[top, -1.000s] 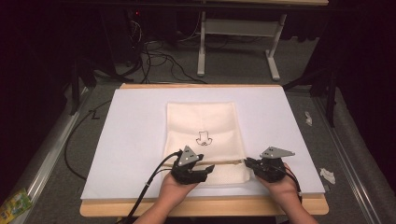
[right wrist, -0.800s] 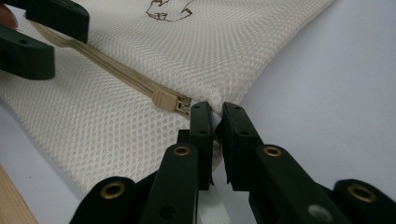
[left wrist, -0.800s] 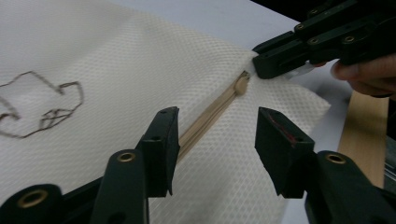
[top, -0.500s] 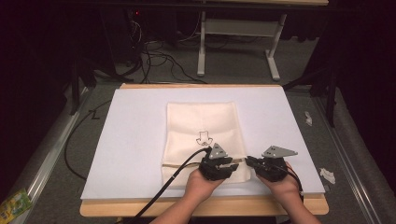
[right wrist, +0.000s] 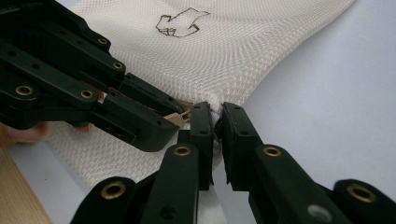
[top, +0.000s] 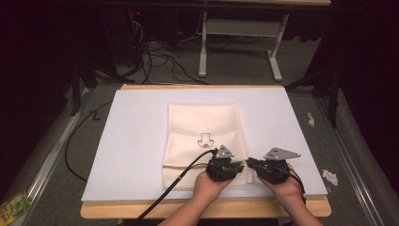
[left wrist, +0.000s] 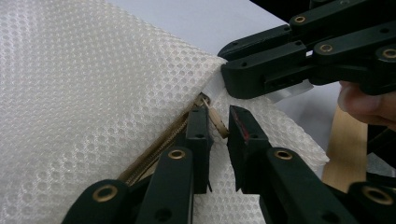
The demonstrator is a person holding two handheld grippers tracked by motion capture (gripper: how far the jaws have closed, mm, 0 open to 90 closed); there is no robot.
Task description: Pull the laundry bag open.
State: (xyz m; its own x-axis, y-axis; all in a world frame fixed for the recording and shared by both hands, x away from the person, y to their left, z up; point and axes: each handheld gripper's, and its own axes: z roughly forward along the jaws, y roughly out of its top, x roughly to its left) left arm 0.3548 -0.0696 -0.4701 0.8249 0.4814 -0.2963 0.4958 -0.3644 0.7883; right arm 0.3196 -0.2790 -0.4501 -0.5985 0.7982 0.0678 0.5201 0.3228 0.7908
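Note:
A cream mesh bag with a small black drawing lies flat on the white sheet. Its tan zipper runs along the near end. My right gripper is shut on the bag's edge at the zipper's end, at the bag's near right corner. My left gripper faces it from the left, tips almost meeting. Its jaws have just been closing, and they now pinch the tan zipper pull. In the right gripper view the left gripper shows the pull between its tips.
The white sheet covers a wooden table whose front edge runs near the person's hands. The left gripper's cable trails off that edge. On the floor lie paper scraps at the right and a green packet at the left.
The left gripper slid right along the bag's near end until it met the right gripper, and its jaws narrowed onto the zipper pull. The right gripper stayed put.

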